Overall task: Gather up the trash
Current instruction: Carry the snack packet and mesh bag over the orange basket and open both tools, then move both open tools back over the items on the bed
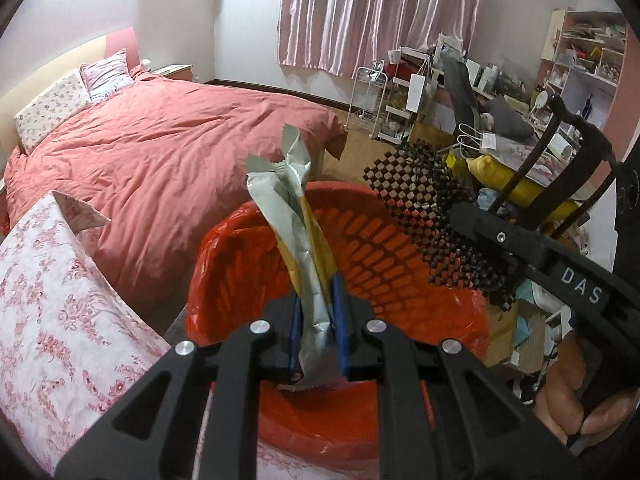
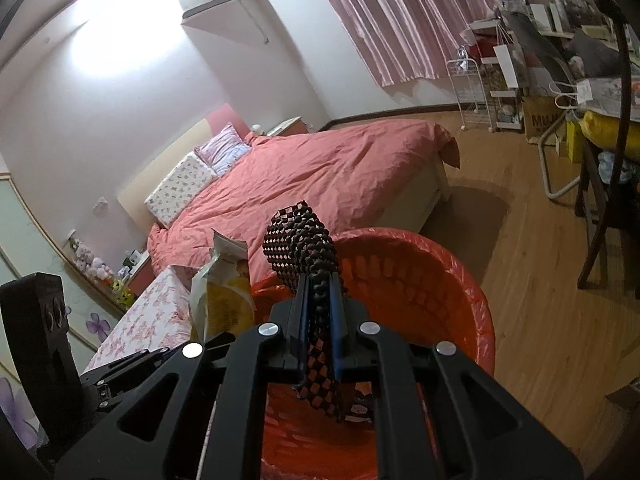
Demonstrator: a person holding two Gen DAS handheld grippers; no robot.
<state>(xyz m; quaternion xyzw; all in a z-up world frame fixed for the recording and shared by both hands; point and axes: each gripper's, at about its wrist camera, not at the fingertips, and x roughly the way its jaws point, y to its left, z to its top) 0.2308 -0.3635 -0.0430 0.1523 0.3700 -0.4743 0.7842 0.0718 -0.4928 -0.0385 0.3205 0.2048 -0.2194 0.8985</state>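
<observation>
You are holding two pieces of trash, one in each gripper, and both are hanging over the mouth of the one red slatted plastic bin (image 1: pixel 400 248) lined with a red plastic bag. The crumpled silver-and-yellow foil snack wrapper (image 1: pixel 294 216) is pinched between the blue pads of your left gripper (image 1: pixel 318 320), its long axis running straight out along the fingers and up, away from the camera. The black-and-white checkered mesh piece (image 2: pixel 304 240) is clamped the same way in your right gripper (image 2: pixel 320 320), with one end fanning out past the tips and the other dangling below the pads toward the bin's inside.

The relation that matters: the bin opening is lying directly beneath and ahead of both sets of tips, so letting go looks like the likely next step. The right gripper seems a little nearer the middle of the opening; the wrapper is sitting closer to the near left rim, beside the pink floral cloth (image 1: pixel 60 320), so it may need nudging inward first.

Beyond the bin, one bed with a coral quilt (image 1: pixel 168 152) is filling the background, with a cluttered desk and shelves on the right.
</observation>
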